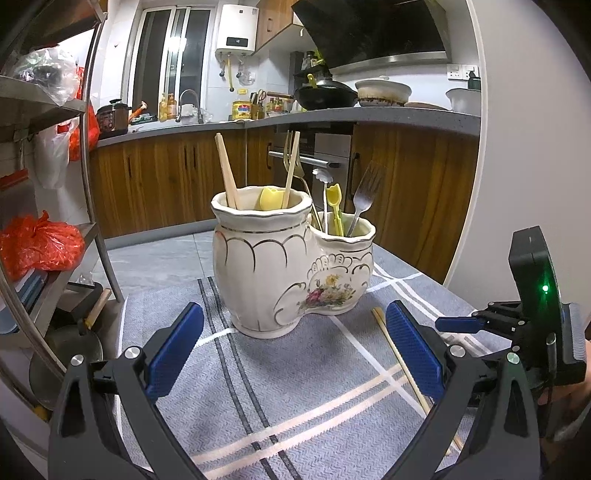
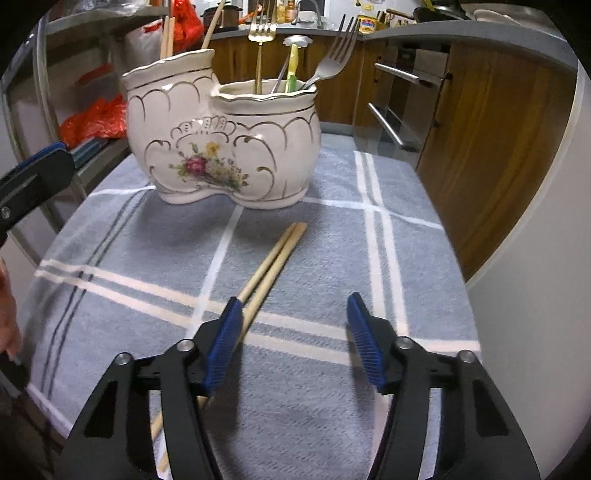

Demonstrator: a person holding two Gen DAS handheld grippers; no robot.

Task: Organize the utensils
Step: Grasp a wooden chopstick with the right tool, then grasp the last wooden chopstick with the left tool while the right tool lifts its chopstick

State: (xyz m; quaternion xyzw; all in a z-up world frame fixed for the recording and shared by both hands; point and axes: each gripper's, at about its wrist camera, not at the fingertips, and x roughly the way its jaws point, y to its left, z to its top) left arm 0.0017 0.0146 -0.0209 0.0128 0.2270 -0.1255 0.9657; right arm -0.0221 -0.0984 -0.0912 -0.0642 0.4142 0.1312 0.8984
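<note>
The right claw stands part-way apart above the cloth, its blue ribbed pads gripping nothing. A pair of pale wooden chopsticks lies flat on the cloth, running from near the holder's foot back under the claw's left finger; whether that pad touches them cannot be told. The two sticks lie side by side, touching along their length, with blunt square ends toward the holder.

The left claw is spread wide and empty, level with the cloth, pointing at the holder from just in front of it.

The utensil holder is cream ceramic with gold scalloped lines and a painted flower spray, shaped as two joined pots, one taller than the other. The taller pot holds wooden chopsticks and a yellow plastic piece. The lower pot holds a steel fork, a gold fork, a yellow-handled utensil and a slim flower-topped metal one.

All stands on a worktop covered with a grey cloth crossed by white and dark stripes.
</note>
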